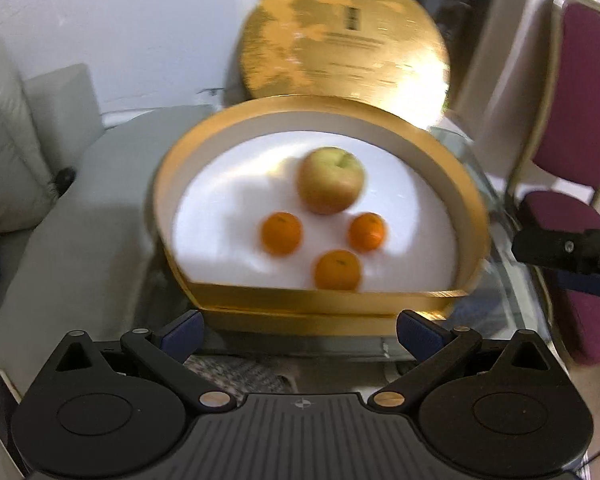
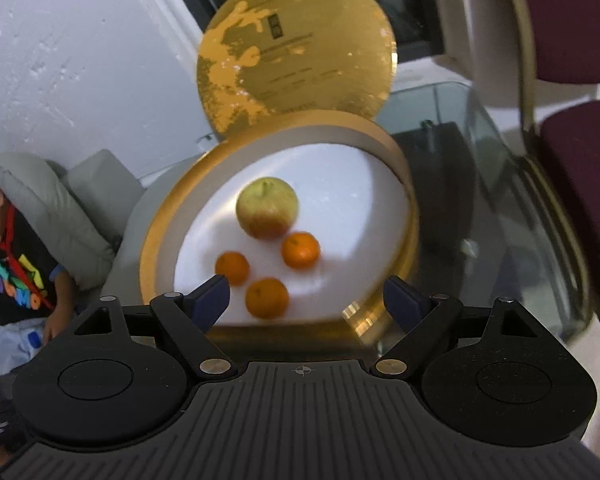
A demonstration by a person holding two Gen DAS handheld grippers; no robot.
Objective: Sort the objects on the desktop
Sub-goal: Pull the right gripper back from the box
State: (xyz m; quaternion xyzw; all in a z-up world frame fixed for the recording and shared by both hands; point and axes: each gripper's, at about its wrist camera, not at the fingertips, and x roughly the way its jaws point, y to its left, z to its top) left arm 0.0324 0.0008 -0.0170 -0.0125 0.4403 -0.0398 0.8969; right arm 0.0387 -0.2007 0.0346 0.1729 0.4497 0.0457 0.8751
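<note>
Two hand-held grippers face a round gold box point(image 1: 474, 208) that stands on a glass table point(image 2: 460, 168). The box is lined white, and its gold lid point(image 1: 340, 44) is propped upright just behind it, leaning against the back.

Inside the box lie four fruits: one apple point(image 1: 331, 181) toward the rear and three mandarins in front of it, the left mandarin point(image 1: 281, 233), the right mandarin point(image 1: 367, 232) and the front mandarin point(image 1: 337, 270). The fruits sit close together; in the right wrist view the apple appears to touch the mandarin nearest it. All rest on the white lining.

The left gripper point(image 1: 300, 330) hangs before the near rim of the box, jaws spread wide and holding nothing. The right gripper point(image 2: 306, 300) hangs over the near rim, jaws likewise spread and holding nothing, with the front mandarin seen between its fingers but not touched. Both views are somewhat blurred.

Progress: no loose objects show on the visible part of the table, and every fruit in view lies within the box, with the lid off. This arrangement fits either fruit already gathered into the box or fruit waiting to be taken out of it; the pictures do not settle which.

A seated person point(image 2: 16, 264) and a purple chair point(image 1: 572, 120) stand nearby.
</note>
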